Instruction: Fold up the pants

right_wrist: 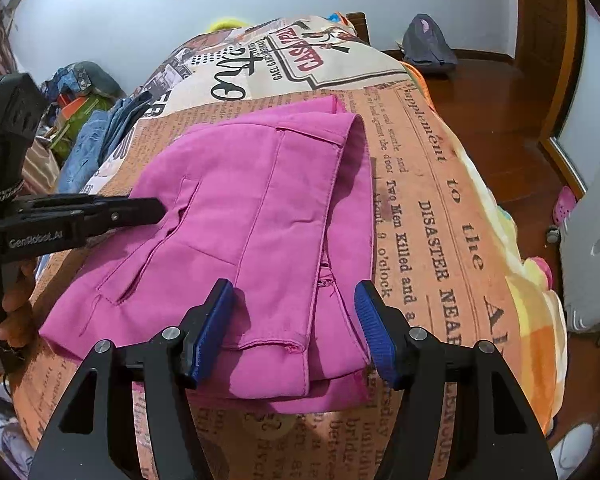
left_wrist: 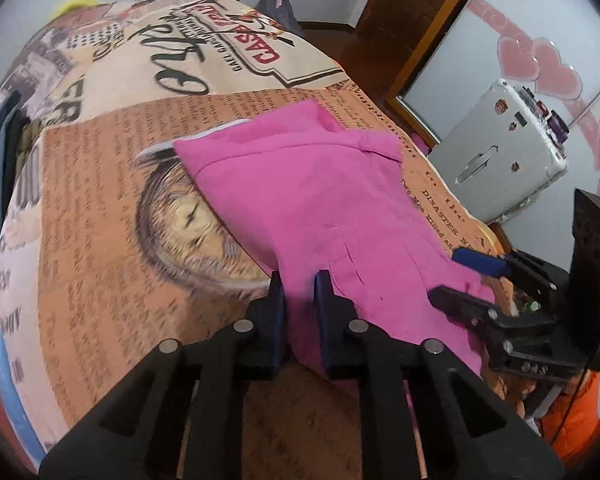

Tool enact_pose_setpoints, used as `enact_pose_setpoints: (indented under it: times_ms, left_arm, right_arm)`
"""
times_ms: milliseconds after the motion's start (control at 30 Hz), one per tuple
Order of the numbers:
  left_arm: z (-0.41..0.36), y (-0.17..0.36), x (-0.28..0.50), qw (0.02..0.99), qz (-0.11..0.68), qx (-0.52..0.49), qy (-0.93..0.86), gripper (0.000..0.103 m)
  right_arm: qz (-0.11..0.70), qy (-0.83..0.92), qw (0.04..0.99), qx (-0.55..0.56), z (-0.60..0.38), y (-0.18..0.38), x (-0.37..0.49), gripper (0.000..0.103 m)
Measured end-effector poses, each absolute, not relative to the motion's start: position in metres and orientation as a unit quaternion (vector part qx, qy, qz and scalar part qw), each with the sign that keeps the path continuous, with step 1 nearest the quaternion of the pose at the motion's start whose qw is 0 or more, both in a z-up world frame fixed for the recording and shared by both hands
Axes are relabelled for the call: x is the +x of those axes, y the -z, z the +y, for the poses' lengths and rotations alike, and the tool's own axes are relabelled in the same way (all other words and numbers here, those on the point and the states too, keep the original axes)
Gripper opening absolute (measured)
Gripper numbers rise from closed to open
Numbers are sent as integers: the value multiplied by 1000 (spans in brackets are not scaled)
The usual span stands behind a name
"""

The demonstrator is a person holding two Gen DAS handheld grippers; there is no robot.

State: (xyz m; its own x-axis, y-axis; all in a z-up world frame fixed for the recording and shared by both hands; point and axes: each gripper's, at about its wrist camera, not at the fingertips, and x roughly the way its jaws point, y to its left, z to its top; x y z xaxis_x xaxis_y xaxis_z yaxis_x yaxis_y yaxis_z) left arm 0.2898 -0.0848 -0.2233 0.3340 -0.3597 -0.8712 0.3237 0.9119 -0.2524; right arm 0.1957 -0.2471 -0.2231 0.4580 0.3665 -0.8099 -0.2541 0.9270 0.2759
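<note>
Right wrist view shows the bright pink cotton pants (right_wrist: 256, 216) already doubled into a thick bundle on my newspaper-print orange bedspread (right_wrist: 428, 216), near edge just under my right gripper (right_wrist: 296, 328), whose blue-padded fingers stand spread wide over the cloth, gripping nothing. My left gripper (left_wrist: 299, 294) sits at the bundle's other near corner with its fingers narrowed but a gap between them; cloth lies at the gap, though I cannot tell whether it is truly pinched. I judge the next fold is about to start (the layers look loose at the hem). To do it well I should catch all layers at both corners, lift evenly, and lay the edge squarely over the far fold.
</note>
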Motion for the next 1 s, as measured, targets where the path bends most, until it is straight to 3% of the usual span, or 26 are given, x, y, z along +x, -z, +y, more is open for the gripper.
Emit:
enact_pose_setpoints:
  times_ms: [633,1000]
  left_arm:
    - [40,187,137,841,516,-123,102,9]
    - [109,152,148,887,452,-72,64,10]
  right_arm:
    - [424,-345,830,-109,-107,180,175,63]
    - [419,-319,843,-110,-104,158,170,63]
